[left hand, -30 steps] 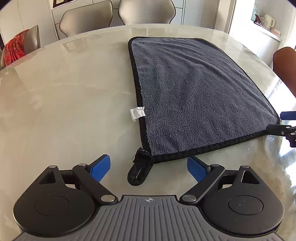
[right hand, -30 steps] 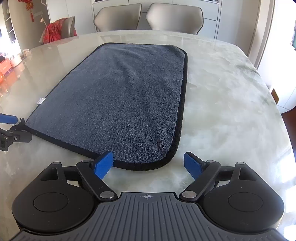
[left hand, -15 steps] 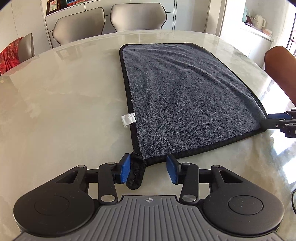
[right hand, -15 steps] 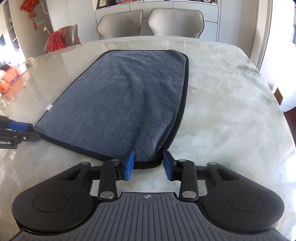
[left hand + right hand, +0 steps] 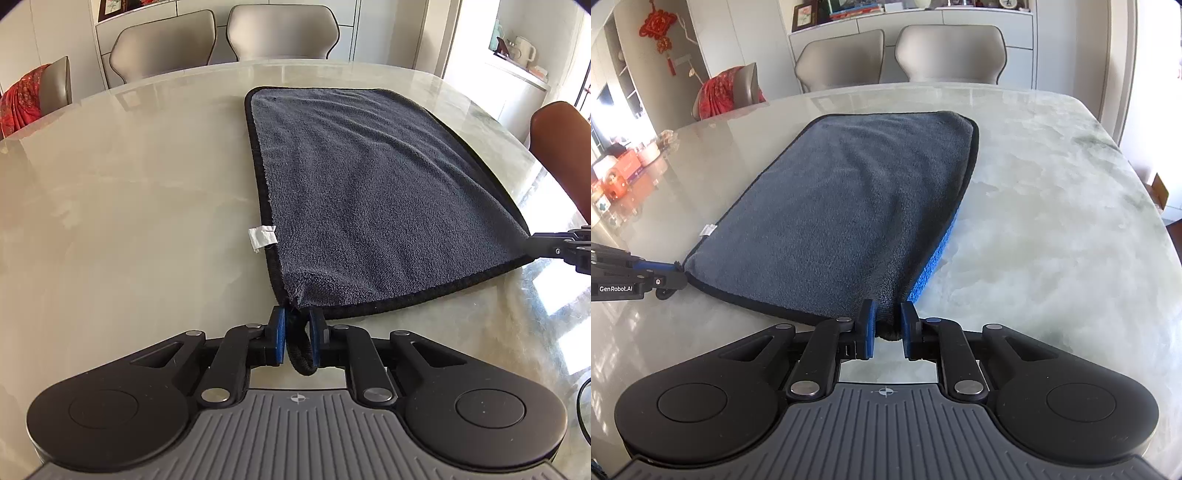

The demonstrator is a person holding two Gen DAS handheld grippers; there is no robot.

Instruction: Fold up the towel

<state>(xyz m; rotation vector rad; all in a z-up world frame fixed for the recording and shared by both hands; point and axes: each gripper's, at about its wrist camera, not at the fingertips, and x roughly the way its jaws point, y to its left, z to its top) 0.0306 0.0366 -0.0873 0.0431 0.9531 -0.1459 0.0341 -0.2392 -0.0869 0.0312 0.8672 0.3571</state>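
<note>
Towel: grey towel (image 5: 373,192) lies spread on the marble bench (image 5: 129,206), black-bound edges, near edge slightly raised at both corners.
Left tool: left tool (image 5: 297,334) pinches the near-left corner, black hanging loop (image 5: 301,356) caught between its pads.
Right tool: right tool (image 5: 888,325) pinches the near-right corner; blue underside (image 5: 932,258) shows along the lifted right edge.
Label: white tag (image 5: 262,237) on the left edge.
Open room: bare bench left and right of the towel; chairs (image 5: 901,55) beyond the far edge.

A glossy pale marble table (image 5: 129,206) carries a grey towel (image 5: 369,192), black-edged, spread across its top
</note>
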